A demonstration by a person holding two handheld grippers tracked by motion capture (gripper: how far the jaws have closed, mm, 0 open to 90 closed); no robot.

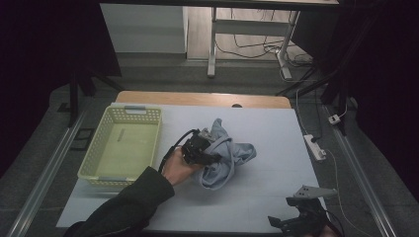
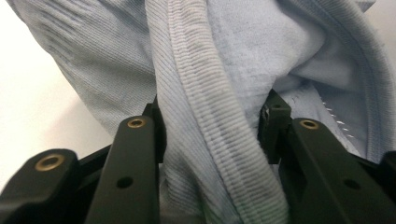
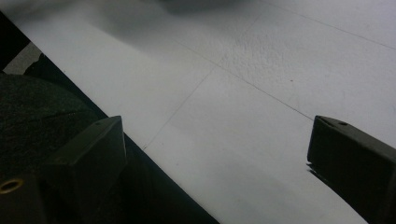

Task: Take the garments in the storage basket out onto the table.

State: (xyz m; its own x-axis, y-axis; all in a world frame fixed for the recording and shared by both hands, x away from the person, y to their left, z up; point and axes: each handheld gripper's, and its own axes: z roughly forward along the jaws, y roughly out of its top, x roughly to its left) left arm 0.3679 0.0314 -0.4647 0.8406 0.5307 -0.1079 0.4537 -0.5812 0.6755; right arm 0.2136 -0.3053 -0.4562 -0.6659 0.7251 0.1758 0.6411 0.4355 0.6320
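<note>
Sitting left of the blue garment (image 1: 225, 158), the yellow basket (image 1: 148, 148) holds nothing.

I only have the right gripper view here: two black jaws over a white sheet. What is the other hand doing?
Observer: The left gripper is shut on a crumpled light blue garment near the middle of the table.
Operator: Which part of it is pinched?
Observer: In the left gripper view, a ribbed hem band runs between the two pads.
Operator: Is there somewhere to put it?
Observer: A pale yellow basket stands on the white sheet, on the left side in the high view, apart from the garment.
Operator: And where is my gripper?
Observer: The right gripper sits at the table's near right edge, jaws open with nothing between them.
</note>
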